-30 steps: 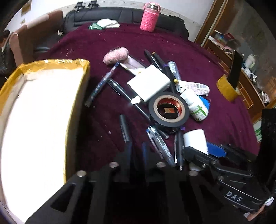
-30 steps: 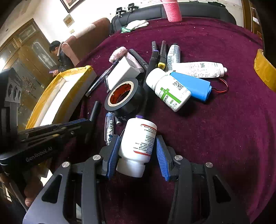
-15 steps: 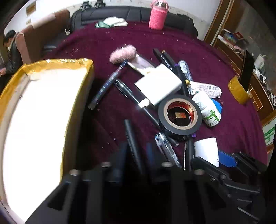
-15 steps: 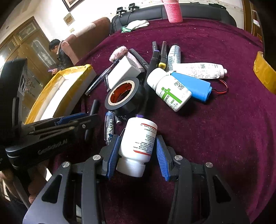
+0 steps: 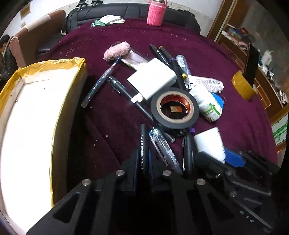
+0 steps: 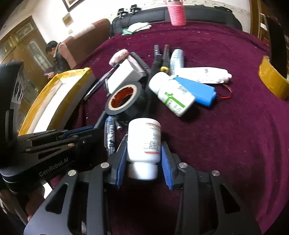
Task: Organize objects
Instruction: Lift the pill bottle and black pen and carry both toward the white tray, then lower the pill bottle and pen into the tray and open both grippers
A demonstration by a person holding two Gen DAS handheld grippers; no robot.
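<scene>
Both wrist cams sit close over the maroon table [image 5: 180, 36], tilted down at the clutter. Left view from box [image 5: 27, 117] side, right view opposite; both share black tape roll [image 5: 174, 108] [image 6: 124, 101].

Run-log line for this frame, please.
left claw: closing on black pen | right claw: closing on white bottle | box: empty

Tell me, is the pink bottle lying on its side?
No. The pink bottle stands upright at the far edge of the maroon tablecloth.

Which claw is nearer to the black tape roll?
Left. The left claw, closing on a black pen, sits just below the black tape roll; the right claw is farther.
</scene>
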